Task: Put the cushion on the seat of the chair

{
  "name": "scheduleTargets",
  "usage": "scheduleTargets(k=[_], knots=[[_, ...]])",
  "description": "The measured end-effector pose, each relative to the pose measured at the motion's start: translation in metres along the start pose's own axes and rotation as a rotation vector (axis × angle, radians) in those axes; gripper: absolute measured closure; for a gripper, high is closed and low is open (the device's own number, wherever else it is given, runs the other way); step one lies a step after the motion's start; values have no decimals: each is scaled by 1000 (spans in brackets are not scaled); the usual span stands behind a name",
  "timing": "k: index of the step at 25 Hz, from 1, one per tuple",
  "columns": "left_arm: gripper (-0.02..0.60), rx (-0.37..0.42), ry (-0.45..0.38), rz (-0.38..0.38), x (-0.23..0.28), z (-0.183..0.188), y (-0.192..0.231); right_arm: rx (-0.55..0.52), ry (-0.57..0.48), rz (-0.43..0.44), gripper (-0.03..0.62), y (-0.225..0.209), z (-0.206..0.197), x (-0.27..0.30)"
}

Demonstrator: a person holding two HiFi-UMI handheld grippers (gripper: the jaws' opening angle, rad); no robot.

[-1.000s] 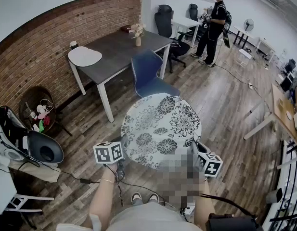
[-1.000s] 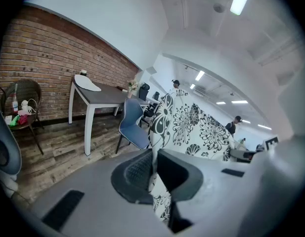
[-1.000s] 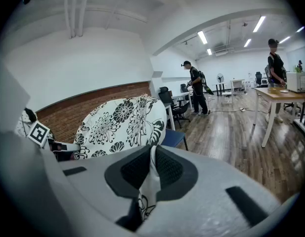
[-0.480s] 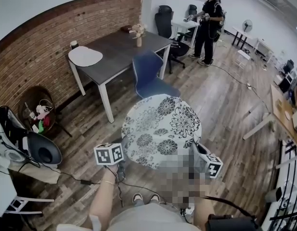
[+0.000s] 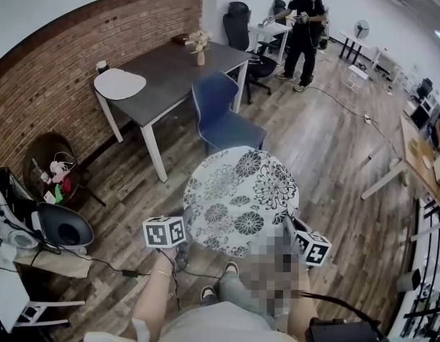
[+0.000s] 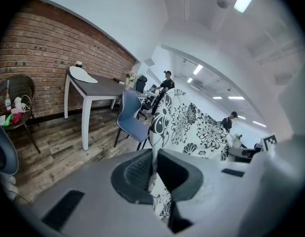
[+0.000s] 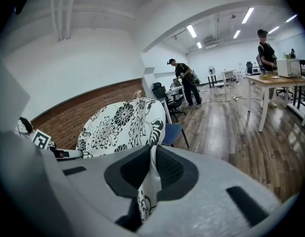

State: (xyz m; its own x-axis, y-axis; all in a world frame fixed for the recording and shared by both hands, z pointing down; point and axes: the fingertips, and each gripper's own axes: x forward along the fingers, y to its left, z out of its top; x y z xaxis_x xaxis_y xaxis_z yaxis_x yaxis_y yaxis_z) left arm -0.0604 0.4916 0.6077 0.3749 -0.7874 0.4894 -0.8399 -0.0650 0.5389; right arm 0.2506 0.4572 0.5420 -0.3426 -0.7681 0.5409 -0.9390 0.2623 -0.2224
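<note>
A round white cushion (image 5: 241, 198) with black flower print hangs in the air in front of me, held by its near edge on both sides. My left gripper (image 5: 182, 246) is shut on the cushion's left edge (image 6: 154, 152). My right gripper (image 5: 291, 228) is shut on its right edge (image 7: 151, 174), with the fabric pinched between the pads. The blue chair (image 5: 221, 116) stands beyond the cushion, by the grey table (image 5: 170, 73), its seat bare; it also shows as the blue chair (image 6: 131, 120) in the left gripper view and the chair's seat (image 7: 173, 132) in the right gripper view.
A white oval pad (image 5: 120, 84) and a small vase (image 5: 200, 55) lie on the grey table. A wicker chair (image 5: 52, 173) with clutter stands at the brick wall. A person (image 5: 302, 27) stands at the far desks. More desks stand at the right (image 5: 419, 155). Cables run over the wooden floor.
The view has shifted forward: the blue chair and table sit lower and nearer in frame. The cushion stays held in both grippers. The far person has stepped left.
</note>
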Motion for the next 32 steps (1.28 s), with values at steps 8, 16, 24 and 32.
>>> scheduleTargets(k=[8,16,24,32], knots=[[569,6,8,18,51,36,12,16,3,20,565,-15,30,61],[569,-6,-14,40,122,97,13,-10,19,48,565,-39,91,136],[569,-29,-33,57,187,145,11,-13,13,75,565,-68,149,202],[569,-27,-37,81,228,171,10,0,26,96,565,-93,172,244]])
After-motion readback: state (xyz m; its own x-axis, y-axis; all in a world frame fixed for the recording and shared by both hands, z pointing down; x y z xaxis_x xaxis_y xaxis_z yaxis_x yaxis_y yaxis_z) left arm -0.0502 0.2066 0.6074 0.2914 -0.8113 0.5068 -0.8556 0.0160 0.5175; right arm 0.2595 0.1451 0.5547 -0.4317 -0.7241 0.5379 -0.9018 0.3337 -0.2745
